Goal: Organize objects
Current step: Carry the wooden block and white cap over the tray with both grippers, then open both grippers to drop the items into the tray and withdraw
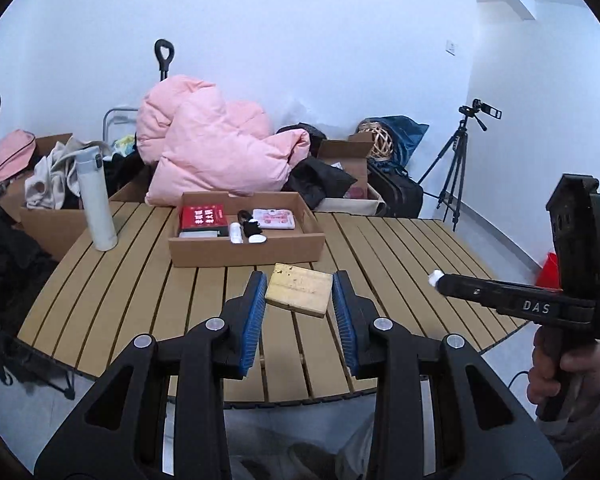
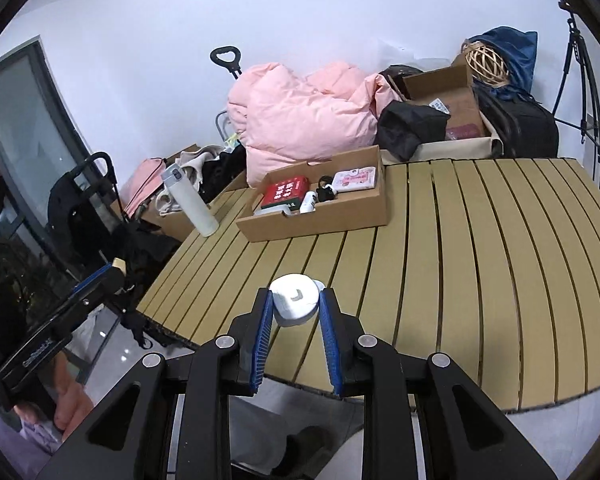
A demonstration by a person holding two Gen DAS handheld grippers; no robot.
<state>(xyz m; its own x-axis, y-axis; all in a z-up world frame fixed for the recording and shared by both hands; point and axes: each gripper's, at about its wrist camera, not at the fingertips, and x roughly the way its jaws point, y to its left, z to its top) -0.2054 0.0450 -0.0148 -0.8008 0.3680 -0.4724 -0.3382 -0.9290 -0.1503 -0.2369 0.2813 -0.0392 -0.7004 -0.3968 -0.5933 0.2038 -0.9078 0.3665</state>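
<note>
wrist views above table [image 1: 148, 280], both facing box [image 2: 312, 220]

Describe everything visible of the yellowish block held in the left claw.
The block is a flat rectangular slab, pale yellow-tan with small dark specks and a slightly worn top face; it looks like wood or soap, I cannot tell which. It sits clamped between the blue pads of the left claw, tilted a little and held above the slatted table, in front of the open cardboard box. Only the pads touch it.
</note>
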